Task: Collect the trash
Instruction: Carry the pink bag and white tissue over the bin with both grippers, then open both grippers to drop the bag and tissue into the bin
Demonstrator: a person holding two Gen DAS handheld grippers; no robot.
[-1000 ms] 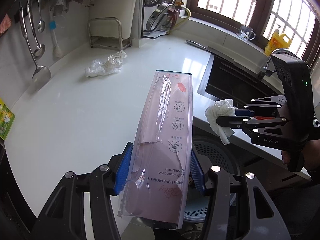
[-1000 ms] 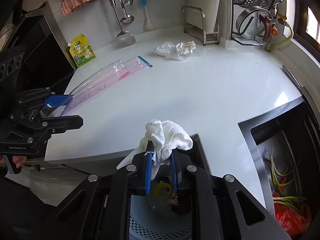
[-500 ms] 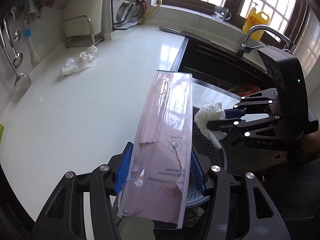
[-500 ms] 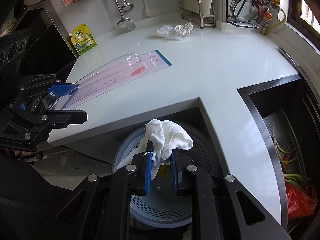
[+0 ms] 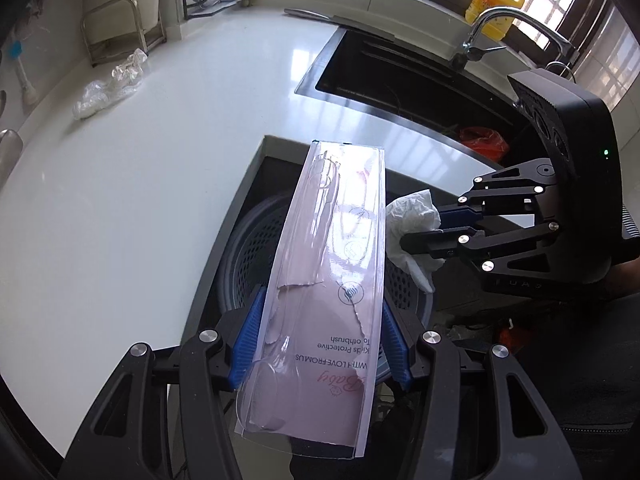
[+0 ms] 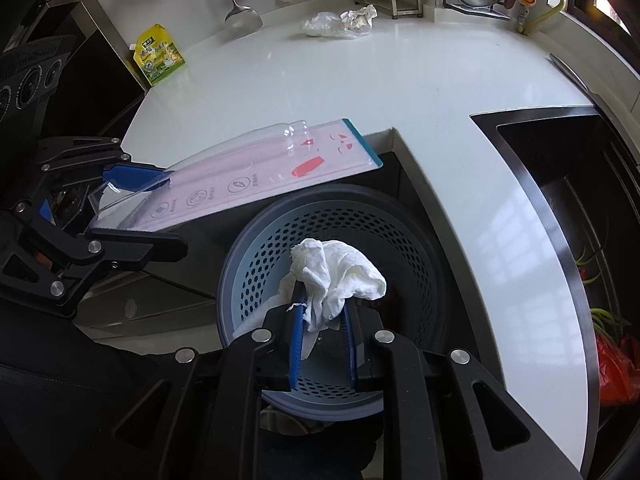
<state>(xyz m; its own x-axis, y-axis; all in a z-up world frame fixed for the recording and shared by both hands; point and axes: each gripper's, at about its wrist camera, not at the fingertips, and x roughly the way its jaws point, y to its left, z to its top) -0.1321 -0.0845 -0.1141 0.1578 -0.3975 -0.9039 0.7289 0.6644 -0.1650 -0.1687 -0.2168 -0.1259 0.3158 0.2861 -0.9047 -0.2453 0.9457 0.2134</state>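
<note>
I judge the collection partly done. My left gripper (image 5: 320, 340) is clamped across the toothbrush package (image 5: 328, 280), whose far end overhangs the perforated bin (image 6: 400, 240) from the counter side. My right gripper (image 6: 322, 344) is pinched on the crumpled tissue (image 6: 336, 276), which sits directly above the bin's opening. Neither piece is dropped yet. Crumpled plastic wrap (image 6: 340, 22) lies on the white counter (image 6: 360, 92) near the back wall, well apart from both grippers, and is left to fetch. The green pouch (image 6: 160, 56) may be trash too; I cannot tell.
</note>
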